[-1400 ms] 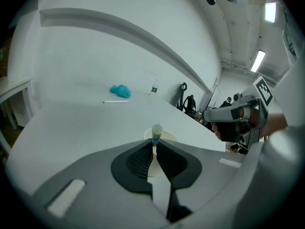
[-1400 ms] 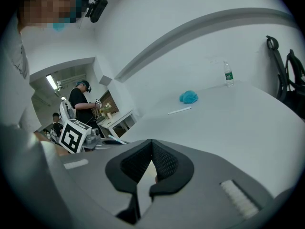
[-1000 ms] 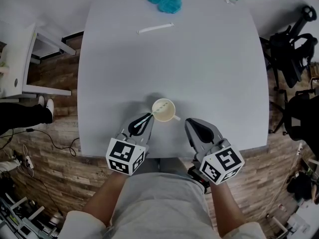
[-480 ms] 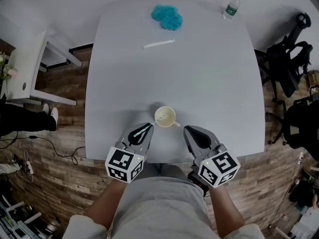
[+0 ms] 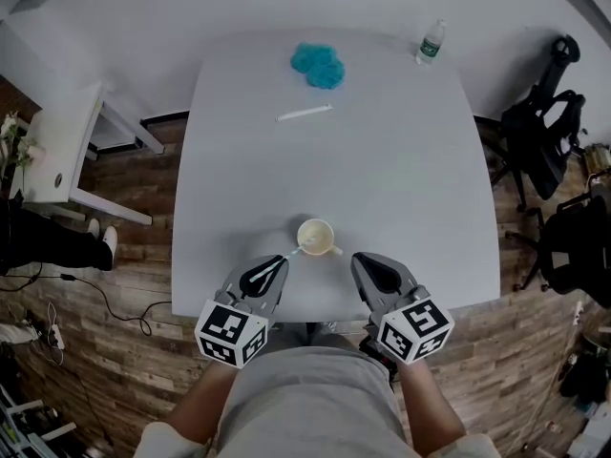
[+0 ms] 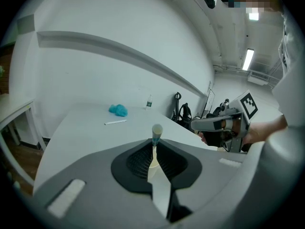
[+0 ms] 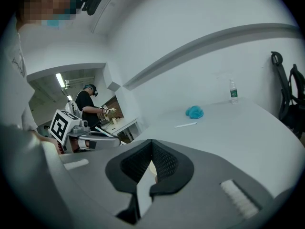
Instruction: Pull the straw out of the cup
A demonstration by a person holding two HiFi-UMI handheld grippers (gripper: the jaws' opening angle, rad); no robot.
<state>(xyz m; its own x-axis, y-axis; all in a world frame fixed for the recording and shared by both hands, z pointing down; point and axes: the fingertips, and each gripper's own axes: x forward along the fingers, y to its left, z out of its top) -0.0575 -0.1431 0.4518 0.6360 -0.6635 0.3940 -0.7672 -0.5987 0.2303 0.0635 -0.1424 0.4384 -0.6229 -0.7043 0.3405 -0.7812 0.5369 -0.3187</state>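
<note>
A cream cup [image 5: 316, 237] with a handle stands near the front edge of the grey table [image 5: 382, 160]. My left gripper [image 5: 278, 260] is just left of it, shut on a pale straw [image 5: 289, 255] that slants up toward the cup's rim. In the left gripper view the straw [image 6: 156, 132] sticks up between the closed jaws of the left gripper [image 6: 154, 144]. My right gripper [image 5: 361, 259] sits just right of the cup, jaws together and holding nothing. In the right gripper view, a sliver of the cup [image 7: 152, 168] shows behind the right gripper [image 7: 151, 143].
A blue cloth [image 5: 318, 65] and a white stick-like wrapper [image 5: 305, 114] lie at the table's far side, a water bottle [image 5: 431, 42] at the far right corner. Black chairs [image 5: 544, 132] stand to the right, a white side table [image 5: 57, 151] to the left.
My left gripper has drawn back toward me with the straw; the straw's end went from inside the cup to beside its rim. The right gripper also pulled back slightly.
</note>
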